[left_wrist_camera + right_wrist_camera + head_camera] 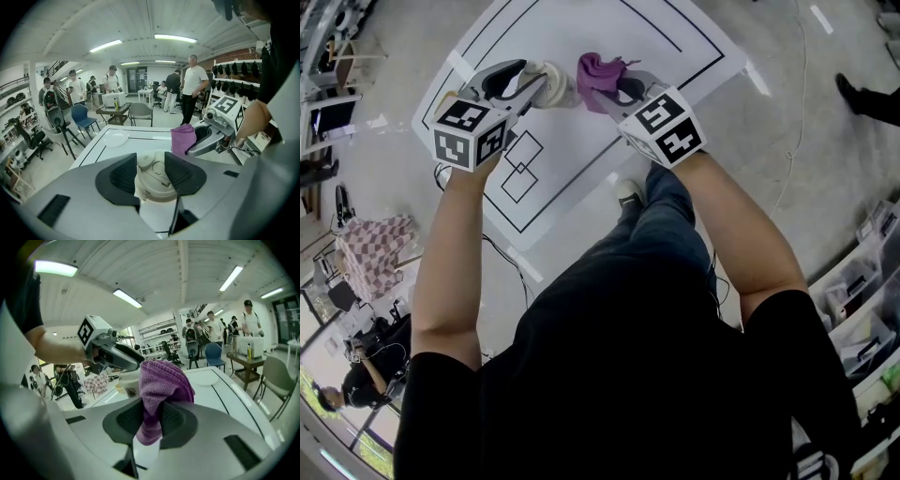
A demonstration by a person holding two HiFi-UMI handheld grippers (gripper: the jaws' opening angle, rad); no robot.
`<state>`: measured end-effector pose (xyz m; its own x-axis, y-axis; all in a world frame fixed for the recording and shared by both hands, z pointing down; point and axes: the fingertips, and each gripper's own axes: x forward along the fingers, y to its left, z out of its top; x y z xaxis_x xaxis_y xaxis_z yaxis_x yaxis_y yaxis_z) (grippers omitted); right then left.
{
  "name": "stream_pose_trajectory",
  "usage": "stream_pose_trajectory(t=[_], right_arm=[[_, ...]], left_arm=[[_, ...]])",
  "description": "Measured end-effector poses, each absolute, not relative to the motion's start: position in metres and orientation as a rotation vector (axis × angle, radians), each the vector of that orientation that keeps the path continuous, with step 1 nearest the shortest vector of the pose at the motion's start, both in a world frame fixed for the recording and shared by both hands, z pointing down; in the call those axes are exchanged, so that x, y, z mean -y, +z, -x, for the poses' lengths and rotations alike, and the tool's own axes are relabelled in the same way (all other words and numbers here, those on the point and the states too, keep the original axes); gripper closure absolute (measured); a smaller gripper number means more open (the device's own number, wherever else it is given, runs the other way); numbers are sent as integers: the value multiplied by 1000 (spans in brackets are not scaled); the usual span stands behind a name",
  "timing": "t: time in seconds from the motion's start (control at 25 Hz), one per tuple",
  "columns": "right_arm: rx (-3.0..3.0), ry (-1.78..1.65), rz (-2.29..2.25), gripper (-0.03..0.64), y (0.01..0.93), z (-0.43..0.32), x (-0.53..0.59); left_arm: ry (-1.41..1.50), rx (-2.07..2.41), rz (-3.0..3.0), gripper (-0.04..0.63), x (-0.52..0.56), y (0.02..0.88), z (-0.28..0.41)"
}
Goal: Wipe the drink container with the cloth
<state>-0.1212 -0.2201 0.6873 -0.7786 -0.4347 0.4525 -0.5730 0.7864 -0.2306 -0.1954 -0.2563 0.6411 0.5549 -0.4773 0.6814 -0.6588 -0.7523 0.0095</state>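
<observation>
Two grips: left hand-held gripper [151, 174] clamps drink container [154, 190], right hand-held gripper [151, 420] neighbouring cloth [164, 380].

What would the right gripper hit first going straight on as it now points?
Probably the drink container held by the left gripper; the right gripper's purple cloth would touch it first. The gap is hard to judge.

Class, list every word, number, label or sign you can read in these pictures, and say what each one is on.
None can be read.
On the left marker cube and right marker cube: black-and-white square patterns, no letters or digits.
On the drink container: raised lid marks and a dark side print, too blurred to read.
On the cloth: nothing.
</observation>
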Motion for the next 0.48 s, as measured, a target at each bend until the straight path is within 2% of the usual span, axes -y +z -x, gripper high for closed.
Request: stream_pose_trajectory(t=[0.2, 0.48], right_arm=[[2624, 264, -604, 526, 684, 149, 220], [2633, 234, -452, 526, 720, 163, 227]], left_arm=[[983, 947, -2520, 385, 259, 646, 196], [983, 937, -2520, 387, 264, 652, 196]])
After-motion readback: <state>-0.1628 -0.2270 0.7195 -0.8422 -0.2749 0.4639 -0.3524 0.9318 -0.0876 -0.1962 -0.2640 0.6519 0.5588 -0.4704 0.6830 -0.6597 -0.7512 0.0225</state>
